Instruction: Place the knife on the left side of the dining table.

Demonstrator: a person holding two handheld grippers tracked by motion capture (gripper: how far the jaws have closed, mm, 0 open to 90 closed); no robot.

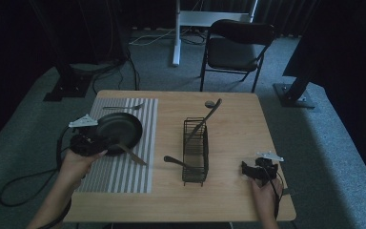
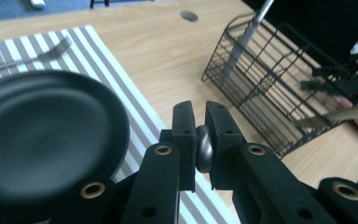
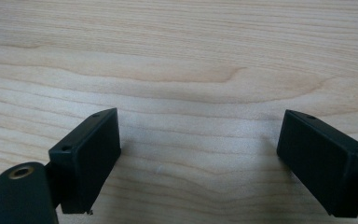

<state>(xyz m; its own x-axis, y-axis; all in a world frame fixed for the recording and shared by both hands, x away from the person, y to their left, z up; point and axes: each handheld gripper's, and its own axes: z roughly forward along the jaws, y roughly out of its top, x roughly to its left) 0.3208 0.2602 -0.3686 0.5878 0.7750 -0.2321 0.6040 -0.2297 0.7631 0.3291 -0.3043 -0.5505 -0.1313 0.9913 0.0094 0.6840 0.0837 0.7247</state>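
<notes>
Left gripper (image 2: 199, 140) clamped on the rounded metal handle end of a fork (image 1: 132, 154); the fork slants across the striped placemat (image 1: 124, 171), tines toward the table's middle, handle end by the black plate (image 1: 119, 130); plate matte, round, shallow, just beside the jaws and blocking their left. A second fork (image 1: 124, 107) lies on the mat beyond the plate. Black wire basket (image 1: 195, 150), rectangular and open-meshed, stands mid-table on pale wood-grain tabletop (image 1: 233, 129); one utensil (image 1: 208, 117) leans upright in it, another (image 1: 178, 163) pokes out sideways. Right gripper (image 3: 200, 158) jaws apart, nothing between, over bare wood near the table's right edge.
</notes>
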